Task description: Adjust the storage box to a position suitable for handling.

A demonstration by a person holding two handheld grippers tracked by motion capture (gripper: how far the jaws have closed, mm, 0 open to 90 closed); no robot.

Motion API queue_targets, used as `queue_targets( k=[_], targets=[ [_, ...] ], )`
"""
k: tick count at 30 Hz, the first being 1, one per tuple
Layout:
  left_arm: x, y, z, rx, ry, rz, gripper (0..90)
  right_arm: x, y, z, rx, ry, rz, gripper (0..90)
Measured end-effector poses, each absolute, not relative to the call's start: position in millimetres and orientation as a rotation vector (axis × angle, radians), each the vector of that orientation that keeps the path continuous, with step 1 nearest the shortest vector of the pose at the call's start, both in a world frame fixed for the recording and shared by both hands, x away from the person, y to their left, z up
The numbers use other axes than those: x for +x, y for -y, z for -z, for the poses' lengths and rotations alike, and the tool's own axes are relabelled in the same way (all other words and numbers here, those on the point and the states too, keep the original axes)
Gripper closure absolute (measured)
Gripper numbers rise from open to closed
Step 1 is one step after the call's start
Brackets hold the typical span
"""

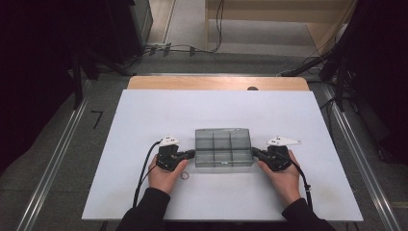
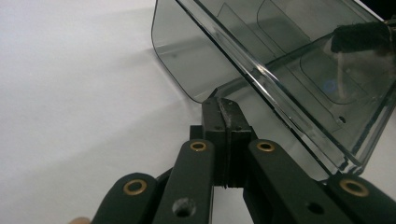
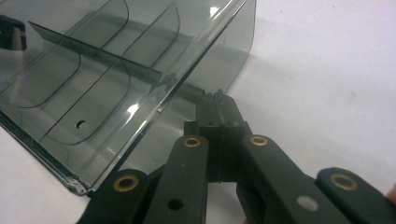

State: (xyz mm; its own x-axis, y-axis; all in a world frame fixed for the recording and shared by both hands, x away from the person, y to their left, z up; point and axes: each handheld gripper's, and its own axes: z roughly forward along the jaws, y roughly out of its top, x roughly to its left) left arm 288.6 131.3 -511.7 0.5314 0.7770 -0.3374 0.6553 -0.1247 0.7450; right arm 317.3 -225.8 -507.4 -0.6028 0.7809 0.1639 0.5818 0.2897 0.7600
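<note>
Claws (image 1: 191,154) (image 1: 255,152), both closed, touch opposite ends of the compartment box (image 1: 223,147)

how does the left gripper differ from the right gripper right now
The left gripper meets the smoky clear divided box at its left end; the right gripper meets its right end. A small ring lies on the white board by the left gripper, none by the right. Both have jaws shut, tips at the box's end walls, each in one hand.
</note>
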Motion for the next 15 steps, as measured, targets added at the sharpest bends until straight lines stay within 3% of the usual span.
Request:
queue_targets(
  k=[15],
  targets=[
    [263.8, -126.1, 513.2, 1.842, -1.165, -0.158, 89.7, 280.8, 236.1, 508.4, 1.229, -2.314, -1.24, 88.8]
  ],
)
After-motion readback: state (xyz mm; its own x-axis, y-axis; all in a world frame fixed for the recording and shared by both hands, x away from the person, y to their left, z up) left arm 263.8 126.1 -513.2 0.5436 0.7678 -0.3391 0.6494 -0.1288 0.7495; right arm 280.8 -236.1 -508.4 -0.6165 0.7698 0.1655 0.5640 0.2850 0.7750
